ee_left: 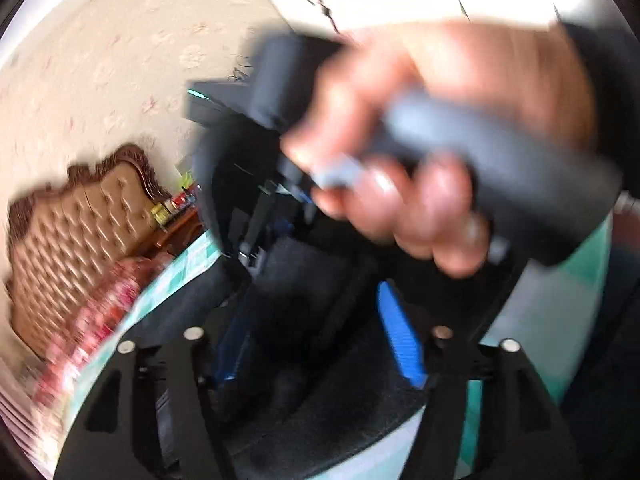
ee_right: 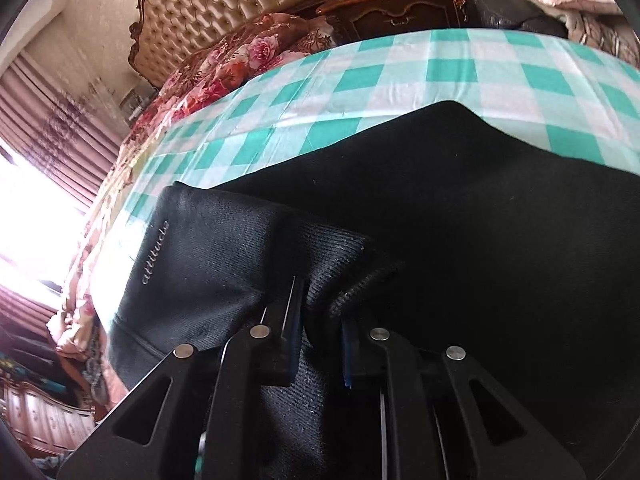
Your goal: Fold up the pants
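The black knit pants lie on the green-and-white checked cloth covering the desk, with the ribbed waistband end bunched nearest the right tool. That tool is narrow, clamped on the waistband fabric. The left tool stands wide, blue pads clear of the dark cloth between them; the view is blurred. To fold well, keep the right grip firm, re-grasp the matching edge with the left tool, then align both edges before laying them down.
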{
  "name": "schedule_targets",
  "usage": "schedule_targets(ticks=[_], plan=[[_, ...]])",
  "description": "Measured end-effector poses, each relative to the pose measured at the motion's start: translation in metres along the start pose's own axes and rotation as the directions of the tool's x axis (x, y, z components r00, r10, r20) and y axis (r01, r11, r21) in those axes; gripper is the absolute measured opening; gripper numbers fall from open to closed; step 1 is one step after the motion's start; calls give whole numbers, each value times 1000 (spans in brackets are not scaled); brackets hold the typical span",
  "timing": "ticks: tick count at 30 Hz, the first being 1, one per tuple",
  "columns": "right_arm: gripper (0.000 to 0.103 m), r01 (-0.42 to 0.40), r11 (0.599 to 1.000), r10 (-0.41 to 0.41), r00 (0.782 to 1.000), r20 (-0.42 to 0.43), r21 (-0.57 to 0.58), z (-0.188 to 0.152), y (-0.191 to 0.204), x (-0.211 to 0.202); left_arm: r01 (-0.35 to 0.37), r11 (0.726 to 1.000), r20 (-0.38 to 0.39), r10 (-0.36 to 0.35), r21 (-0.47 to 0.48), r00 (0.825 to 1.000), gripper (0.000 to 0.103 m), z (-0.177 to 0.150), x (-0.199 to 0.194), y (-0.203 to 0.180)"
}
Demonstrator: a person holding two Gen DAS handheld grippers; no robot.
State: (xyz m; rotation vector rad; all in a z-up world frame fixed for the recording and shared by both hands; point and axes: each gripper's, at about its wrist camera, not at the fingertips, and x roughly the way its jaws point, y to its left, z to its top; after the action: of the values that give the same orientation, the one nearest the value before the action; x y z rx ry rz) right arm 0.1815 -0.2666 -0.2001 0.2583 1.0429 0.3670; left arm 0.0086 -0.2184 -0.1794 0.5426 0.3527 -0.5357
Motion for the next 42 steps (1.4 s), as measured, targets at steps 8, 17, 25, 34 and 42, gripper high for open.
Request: schedule_targets(ticks=[8, 17, 25, 34, 42], plan=[[14, 53, 998, -51, 998, 37, -36, -1, 14, -15, -134, 831, -24, 145, -539, 989, 53, -31, -51, 135], [14, 109, 993, -109, 994, 20, -39, -5, 4, -2, -275, 654, -333, 37, -705, 942, 22, -114, -15, 192], [42, 294, 955, -281, 942, 182, -46, 2, 26, -47, -271, 659, -318, 50, -701, 947, 21, -119, -12, 186], [89, 343, 922, -258, 890, 375, -180, -17, 108, -43, -269, 678, -319, 53, -684, 946, 21, -110, -16, 180], [89, 409, 897, -374, 905, 203, -166, -37, 88, 32, -229, 712, -256, 72, -663, 964, 54, -97, -20, 193]])
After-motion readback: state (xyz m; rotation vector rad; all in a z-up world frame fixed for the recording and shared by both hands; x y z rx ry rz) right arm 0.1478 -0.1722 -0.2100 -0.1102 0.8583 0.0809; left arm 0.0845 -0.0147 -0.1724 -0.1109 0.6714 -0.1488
